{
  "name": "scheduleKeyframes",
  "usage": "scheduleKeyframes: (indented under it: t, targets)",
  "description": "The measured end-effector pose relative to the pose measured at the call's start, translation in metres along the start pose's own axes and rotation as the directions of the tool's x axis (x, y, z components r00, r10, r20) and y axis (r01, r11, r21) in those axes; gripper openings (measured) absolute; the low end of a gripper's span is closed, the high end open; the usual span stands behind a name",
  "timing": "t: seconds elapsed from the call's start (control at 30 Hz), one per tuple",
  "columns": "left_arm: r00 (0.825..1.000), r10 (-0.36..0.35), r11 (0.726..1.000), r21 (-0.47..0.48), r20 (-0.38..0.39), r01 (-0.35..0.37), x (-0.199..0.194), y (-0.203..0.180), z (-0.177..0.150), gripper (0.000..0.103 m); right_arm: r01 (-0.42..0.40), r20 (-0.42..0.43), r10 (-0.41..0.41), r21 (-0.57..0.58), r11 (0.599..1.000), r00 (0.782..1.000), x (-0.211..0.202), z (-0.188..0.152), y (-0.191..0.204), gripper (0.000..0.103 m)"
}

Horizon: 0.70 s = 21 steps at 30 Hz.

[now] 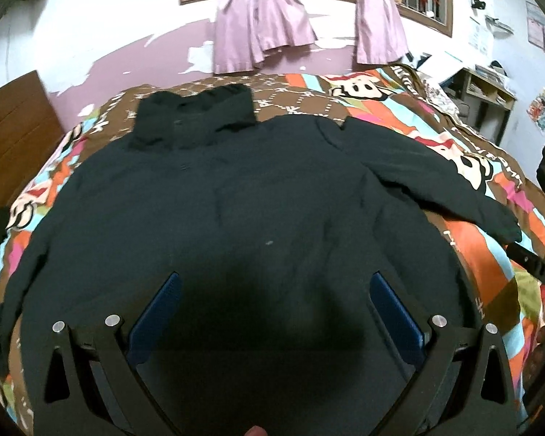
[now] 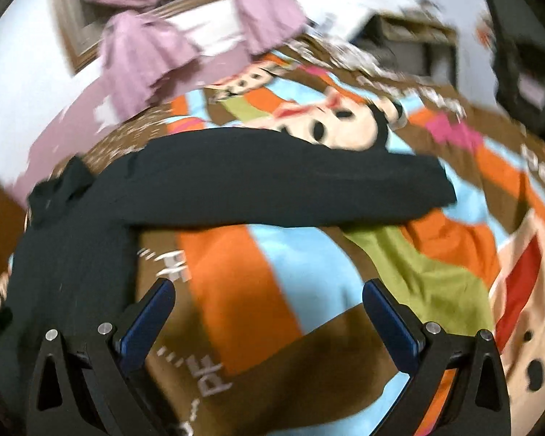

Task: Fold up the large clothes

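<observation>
**Dark jacket spread on bed, both grippers wide & empty**

While the jacket (image 1: 207, 203) lies flat across the bedspread (image 1: 472, 265), the left gripper (image 1: 274, 290) hovers over its lower body w/ jaws spread wide, nothing between the blue pads (image 1: 160, 312). Fabric is v. dark, navy-to-black, matte, mostly smooth w/ soft creases on the right half. One tiny pale speck near mid-body. Hood/collar (image 1: 196, 116) sits at the far end, bunched, w/ a gathered edge. Right sleeve (image 1: 428, 178) stretches out & down toward the right side, its cuff near the edge of the left wrist view. Left sleeve runs down the left edge of the bed, partly in shadow; can't make out its cuff. Gripper casts a dark shadow on the cloth just ahead of it.

Right wrist view is motion-blurred. Right gripper (image 2: 269, 312) is also wide apart, holding nothing, over bare bedspread (image 2: 236, 290) beside the jacket's side edge; left finger looks close to that edge, contact can't be told. Sleeve (image 2: 290, 189) lies straight across the view ahead of it, flat, cuff end to the right.

Bedspread is bright: orange, blue, green, brown blocks w/ cartoon monkey faces. Pink curtains (image 1: 261, 25) hang at the window behind the bed.
</observation>
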<state>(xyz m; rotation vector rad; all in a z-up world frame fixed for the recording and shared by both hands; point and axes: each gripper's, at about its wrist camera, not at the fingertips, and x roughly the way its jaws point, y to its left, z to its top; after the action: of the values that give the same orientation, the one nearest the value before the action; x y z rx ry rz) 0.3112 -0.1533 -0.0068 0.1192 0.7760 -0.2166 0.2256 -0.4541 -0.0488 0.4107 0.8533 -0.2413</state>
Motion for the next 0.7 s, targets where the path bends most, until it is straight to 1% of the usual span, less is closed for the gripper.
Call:
scheduleKeyframes:
  t: [0.1,0.17,0.2,0.23,0.33,0.37,0.4,0.43,0.5,0.6,0.63,0.7]
  targets:
    - [1.000,-0.015,1.000,0.014,0.010,0.014,0.014,-0.008,0.006,0.101,-0.043,-0.003,0.044,0.121,0.992,0.999,0.013,0.007,-0.028,0.103]
    - [1.000,-0.019,1.000,0.023,0.022,0.018,0.025,-0.013,0.011,0.101,-0.091,0.000,0.094,0.211,0.973,0.996,0.020,0.011,-0.048,0.103]
    - [0.999,-0.025,0.999,0.027,0.028,0.024,0.030,-0.016,0.014,0.101,-0.104,-0.003,0.109,0.264,0.959,0.994,0.025,0.014,-0.058,0.103]
    - [0.999,-0.031,0.999,0.030,0.036,0.030,0.034,-0.017,0.016,0.101,-0.112,-0.003,0.118,0.294,0.949,0.993,0.027,0.015,-0.064,0.103]
    - [0.996,-0.056,0.998,0.027,0.064,0.054,0.048,-0.020,0.028,0.101,-0.170,0.027,0.174,0.407,0.897,0.984,0.035,0.020,-0.087,0.103]
    - [0.996,-0.065,0.998,0.024,0.066,0.063,0.053,-0.021,0.031,0.101,-0.188,0.035,0.193,0.455,0.870,0.981,0.039,0.021,-0.095,0.103]
    - [0.995,-0.075,0.997,0.019,0.067,0.074,0.057,-0.023,0.034,0.101,-0.196,0.042,0.201,0.483,0.854,0.979,0.040,0.022,-0.100,0.103]
    - [0.994,-0.086,0.996,0.011,0.065,0.086,0.062,-0.023,0.037,0.101,-0.211,0.055,0.214,0.527,0.824,0.975,0.044,0.025,-0.108,0.103]
    - [0.992,-0.118,0.993,-0.008,0.047,0.118,0.075,-0.022,0.039,0.101,-0.229,0.073,0.229,0.575,0.786,0.971,0.050,0.029,-0.118,0.103]
    - [0.984,-0.180,0.983,-0.039,0.007,0.180,0.090,-0.018,0.033,0.101,-0.254,0.096,0.251,0.635,0.730,0.963,0.060,0.033,-0.131,0.094]
    - [0.980,-0.197,0.979,-0.049,-0.014,0.196,0.097,-0.016,0.030,0.101,-0.256,0.099,0.254,0.649,0.717,0.962,0.065,0.035,-0.135,0.092]
    - [0.975,-0.211,0.975,-0.082,-0.075,0.205,0.118,-0.009,0.016,0.101,-0.244,0.091,0.248,0.667,0.704,0.965,0.072,0.038,-0.141,0.085]
